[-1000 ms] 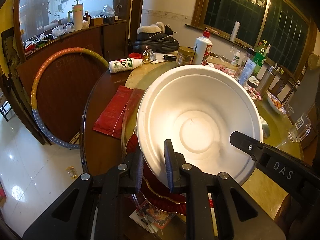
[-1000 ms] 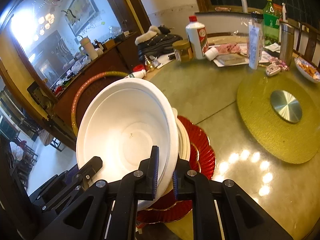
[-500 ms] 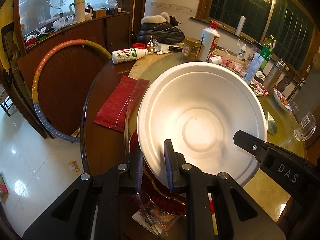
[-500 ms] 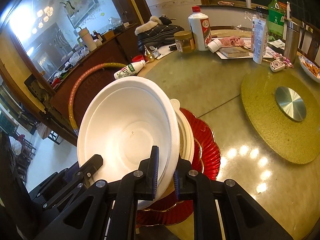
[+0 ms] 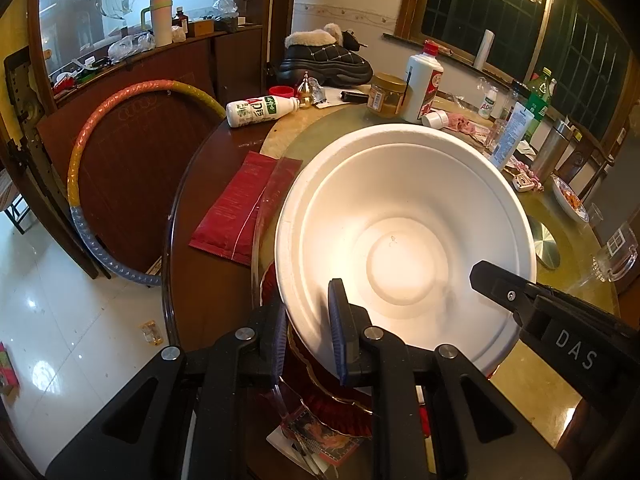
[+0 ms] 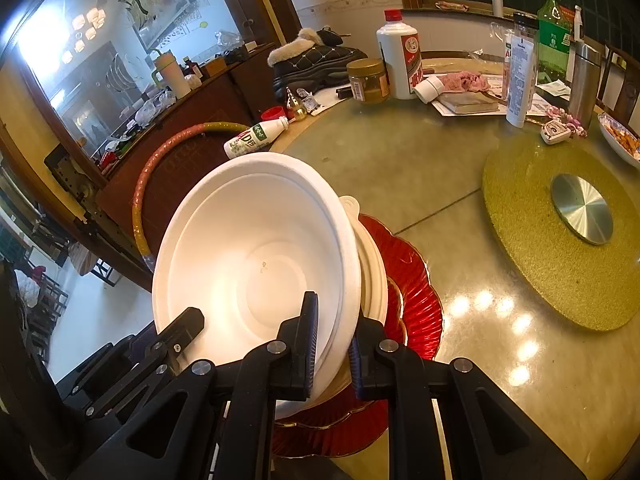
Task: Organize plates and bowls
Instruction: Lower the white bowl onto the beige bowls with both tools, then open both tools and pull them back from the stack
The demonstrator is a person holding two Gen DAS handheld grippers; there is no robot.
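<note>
A white bowl (image 5: pixel 404 232) is held tilted over a red plate (image 6: pixel 416 280) at the near edge of the tabletop (image 6: pixel 400 168), with a cream dish (image 6: pixel 372 264) lying on the plate just under it. The left tool (image 5: pixel 308 328) is closed narrow on the bowl's near-left rim, one pad inside the bowl and one outside. The right tool (image 6: pixel 332 340) is clamped on the rim at the other side in the same way, its jaws set only as wide as the rim is thick. The bowl's rim appears doubled, so two nested bowls may be held as one; this cannot be told for sure.

The main risk is judged to be the thin rim: it could be bent or cracked if one tool is pulled or twisted against the other, and the bowl could slip out if either grip is loosened before it is seated. As the bowl is tilted, it could be set down crooked on the cream dish and slide toward the tabletop edge, beyond which lies the floor.

To the left, a red packet (image 5: pixel 240 208) lies flat near the plate. Farther off stand a fallen milk bottle (image 5: pixel 260 110), a jar (image 5: pixel 386 94) and a white liquor bottle (image 5: pixel 424 80). A gold turntable (image 6: pixel 560 232) lies to the right, well apart. Nothing stands between the bowl and the plate stack.
</note>
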